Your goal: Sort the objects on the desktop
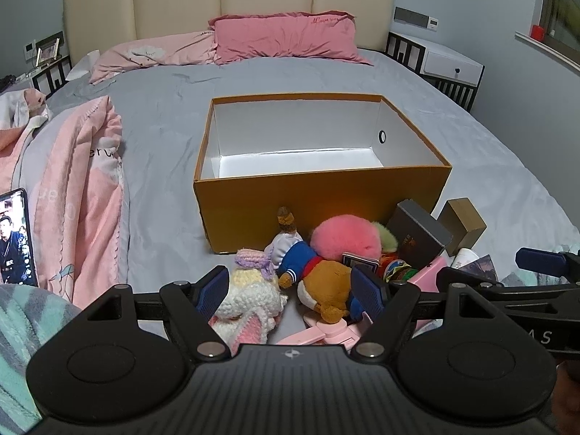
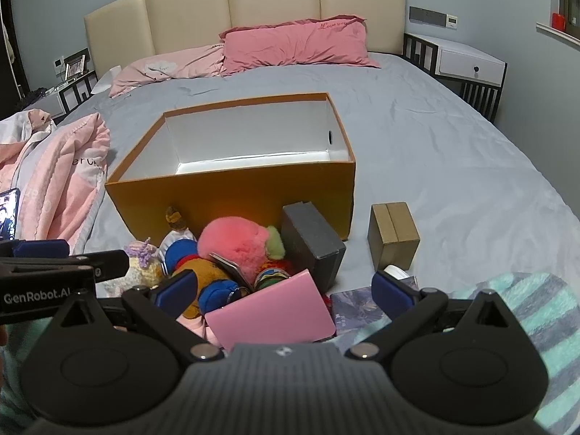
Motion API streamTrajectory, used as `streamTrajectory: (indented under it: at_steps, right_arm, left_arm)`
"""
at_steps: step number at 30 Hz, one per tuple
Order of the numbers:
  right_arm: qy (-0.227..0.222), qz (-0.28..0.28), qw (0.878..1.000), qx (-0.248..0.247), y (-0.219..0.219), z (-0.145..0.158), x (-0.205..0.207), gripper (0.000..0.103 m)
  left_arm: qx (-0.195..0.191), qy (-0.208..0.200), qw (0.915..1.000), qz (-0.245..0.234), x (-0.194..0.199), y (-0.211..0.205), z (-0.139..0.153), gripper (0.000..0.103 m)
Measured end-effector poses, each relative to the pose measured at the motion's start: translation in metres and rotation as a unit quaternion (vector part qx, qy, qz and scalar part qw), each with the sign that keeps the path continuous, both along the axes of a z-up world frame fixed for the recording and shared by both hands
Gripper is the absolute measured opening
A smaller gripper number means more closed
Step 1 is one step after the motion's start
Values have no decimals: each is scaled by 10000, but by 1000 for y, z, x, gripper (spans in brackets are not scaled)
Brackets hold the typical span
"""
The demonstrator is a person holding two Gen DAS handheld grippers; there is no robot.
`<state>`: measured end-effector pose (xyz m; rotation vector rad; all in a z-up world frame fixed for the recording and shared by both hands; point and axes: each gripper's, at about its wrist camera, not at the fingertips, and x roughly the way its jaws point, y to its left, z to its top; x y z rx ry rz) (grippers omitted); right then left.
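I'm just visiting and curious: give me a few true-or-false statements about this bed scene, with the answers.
1. The orange box has nothing inside that shows. True.
2. Both grippers have their jaws shut on toys. False: the left gripper and right gripper are open, holding nothing.
3. The pink fluffy ball lies inside the box. False: it lies on the bed in front of the box.
4. A small brown carton stands apart from the box, to the right in the right wrist view. True.
5. The pillows are green. False: they are pink.
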<state>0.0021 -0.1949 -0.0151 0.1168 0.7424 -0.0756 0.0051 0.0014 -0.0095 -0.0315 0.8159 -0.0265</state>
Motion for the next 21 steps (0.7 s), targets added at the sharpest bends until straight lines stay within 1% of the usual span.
streamTrajectory:
  at_steps: [21]
  right_arm:
    - [88,-77,9999,68,-4,-2,1,102]
  left_arm:
    - [16,21,10000,-6,1,-3,-1,87]
